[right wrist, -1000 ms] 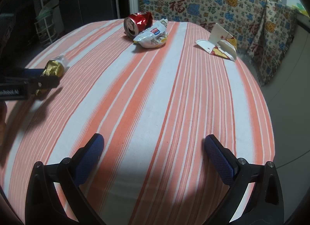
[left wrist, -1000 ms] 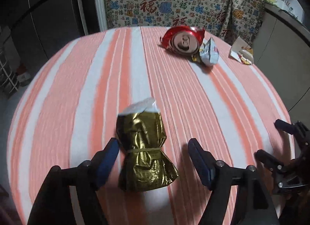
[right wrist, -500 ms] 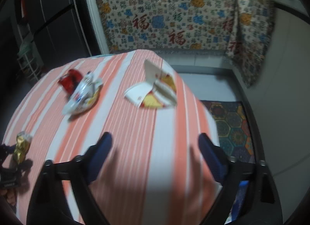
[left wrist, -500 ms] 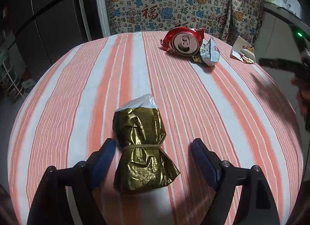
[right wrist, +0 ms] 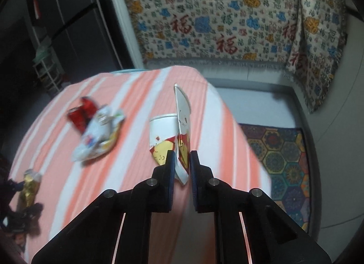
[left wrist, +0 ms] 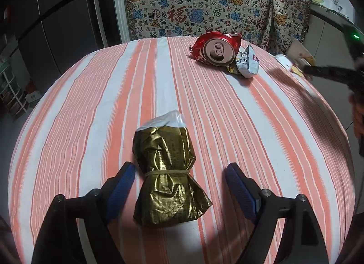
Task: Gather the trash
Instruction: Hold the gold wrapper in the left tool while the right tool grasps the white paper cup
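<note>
A gold foil packet (left wrist: 166, 175) tied with a rubber band lies on the striped table between the fingers of my open left gripper (left wrist: 179, 173). A crushed red can (left wrist: 216, 49) and a silver snack wrapper (left wrist: 246, 65) lie at the far side. My right gripper (right wrist: 182, 158) is shut on the upright flap of a white paper carton (right wrist: 182, 127) with yellow and red print, near the table's right edge. The can (right wrist: 80, 115), the wrapper (right wrist: 97, 134) and the gold packet (right wrist: 29, 186) also show in the right wrist view.
The round table has an orange and white striped cloth (left wrist: 113, 95). A patterned cloth (right wrist: 227, 20) covers furniture behind it. A hexagon-pattern mat (right wrist: 282, 154) lies on the floor right of the table. Dark cabinets (left wrist: 56, 13) stand at the left.
My right gripper has swung to the far right of the table and closed on the white carton's flap. My left gripper has stayed open around the gold packet.
</note>
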`<state>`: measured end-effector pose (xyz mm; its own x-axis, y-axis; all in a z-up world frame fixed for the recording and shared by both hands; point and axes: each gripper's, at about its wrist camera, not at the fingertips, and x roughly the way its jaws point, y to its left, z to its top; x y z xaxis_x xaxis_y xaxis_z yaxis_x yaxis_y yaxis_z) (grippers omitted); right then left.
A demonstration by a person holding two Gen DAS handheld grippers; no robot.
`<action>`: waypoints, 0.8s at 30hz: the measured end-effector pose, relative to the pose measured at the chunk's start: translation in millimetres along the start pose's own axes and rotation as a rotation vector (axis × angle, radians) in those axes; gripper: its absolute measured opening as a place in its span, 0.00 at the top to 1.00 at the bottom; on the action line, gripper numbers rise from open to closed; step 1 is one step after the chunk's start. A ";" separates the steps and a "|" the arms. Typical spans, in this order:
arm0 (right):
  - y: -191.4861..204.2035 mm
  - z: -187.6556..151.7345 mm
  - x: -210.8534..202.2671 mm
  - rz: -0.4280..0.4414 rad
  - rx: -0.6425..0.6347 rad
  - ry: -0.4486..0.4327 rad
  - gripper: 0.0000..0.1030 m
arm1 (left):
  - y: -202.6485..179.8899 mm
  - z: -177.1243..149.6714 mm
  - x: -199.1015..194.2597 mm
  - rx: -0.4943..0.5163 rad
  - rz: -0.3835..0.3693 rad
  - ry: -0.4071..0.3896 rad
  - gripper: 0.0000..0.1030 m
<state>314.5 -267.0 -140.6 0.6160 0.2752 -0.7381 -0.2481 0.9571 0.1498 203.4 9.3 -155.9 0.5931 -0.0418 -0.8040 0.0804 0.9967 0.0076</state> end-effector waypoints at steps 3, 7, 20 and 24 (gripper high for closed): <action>33.9 -35.6 -29.0 0.021 -0.005 0.000 0.89 | 0.2 0.1 0.0 0.000 0.000 0.000 0.17; 81.2 -83.4 -46.8 0.079 0.012 0.032 0.88 | 0.1 0.1 0.0 -0.001 0.001 0.000 0.17; 100.6 -103.0 -31.7 0.122 -0.028 0.096 0.58 | 4.2 -14.7 -13.7 0.052 -0.065 0.007 0.17; 101.3 -100.7 -41.0 0.136 -0.045 0.101 0.50 | 17.7 -26.6 -27.7 0.050 -0.129 0.011 0.18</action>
<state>188.8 -190.4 -161.3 0.4968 0.3891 -0.7758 -0.3588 0.9060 0.2246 167.1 30.0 -149.3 0.5661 -0.1686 -0.8069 0.1955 0.9784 -0.0672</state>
